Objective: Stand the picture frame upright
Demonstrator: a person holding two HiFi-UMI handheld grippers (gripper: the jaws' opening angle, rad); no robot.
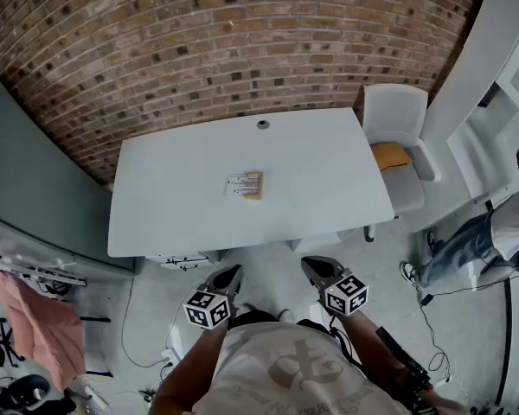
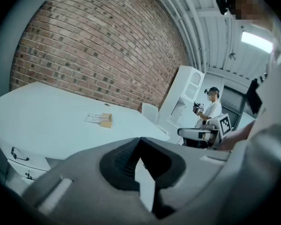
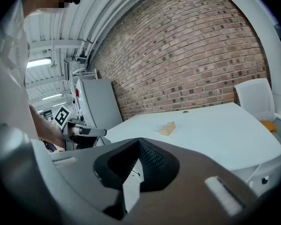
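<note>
Picture frame (image 1: 245, 185) lies flat on the white table (image 1: 329, 171), well ahead of both tongs. It is too small to tell what is on it. One end looks tan and the other pale. Far left of the left tongs (image 1: 231, 273) is a pink cloth (image 1: 35, 318), partly cut off by the edge. The left tongs are pressed together with nothing in them, low before the table's near edge. The right tongs (image 1: 312, 266) are near them, also together and empty. Far right and ahead of them stands a white chair (image 1: 396, 137) with something orange (image 1: 389, 155) on its seat. I cannot tell what it is. A person's legs (image 1: 458, 245) show further right, the rest cut off.
</note>
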